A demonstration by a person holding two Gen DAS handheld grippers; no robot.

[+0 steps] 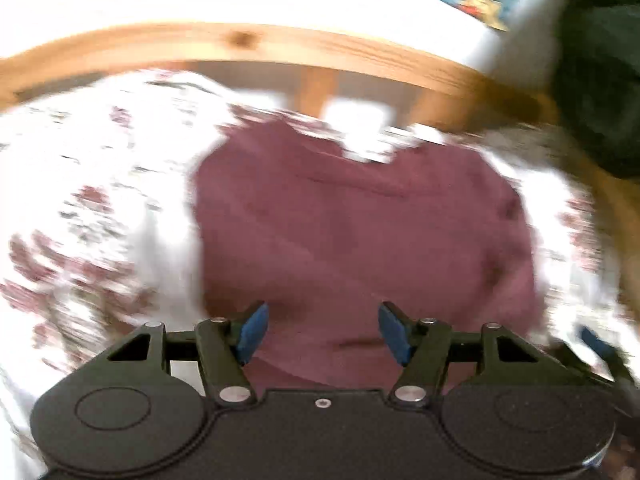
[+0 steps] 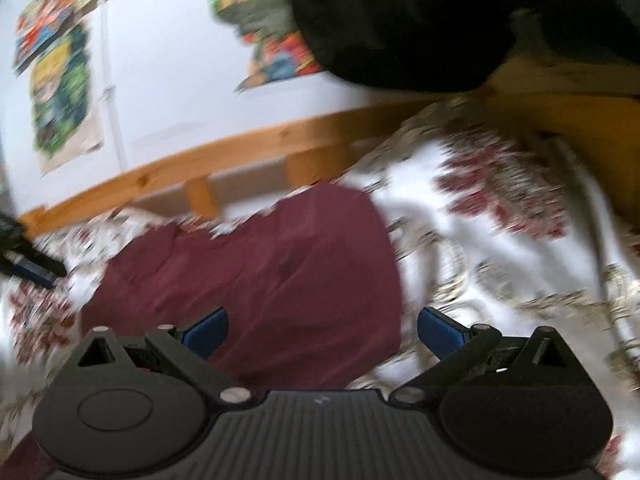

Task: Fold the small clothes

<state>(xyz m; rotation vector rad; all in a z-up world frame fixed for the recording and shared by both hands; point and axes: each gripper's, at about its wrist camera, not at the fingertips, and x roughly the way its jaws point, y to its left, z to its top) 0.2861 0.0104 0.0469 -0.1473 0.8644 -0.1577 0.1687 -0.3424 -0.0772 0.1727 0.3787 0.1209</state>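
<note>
Both tools, left (image 1: 322, 332) and right (image 2: 322, 334), released above maroon garment (image 1: 360, 232), its near edge between them.

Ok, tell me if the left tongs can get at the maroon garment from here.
Probably yes: the left tongs are open above the maroon garment, which lies on the floral bedspread with nothing between.

1. Motion blur smears the floral bedspread (image 1: 100, 208) print in both views.
2. The maroon garment (image 2: 280, 272) runs out past the right wrist view's bottom-left corner.
3. The dark fabric mass (image 2: 440, 20) is cut off at that view's top-right corner.
</note>
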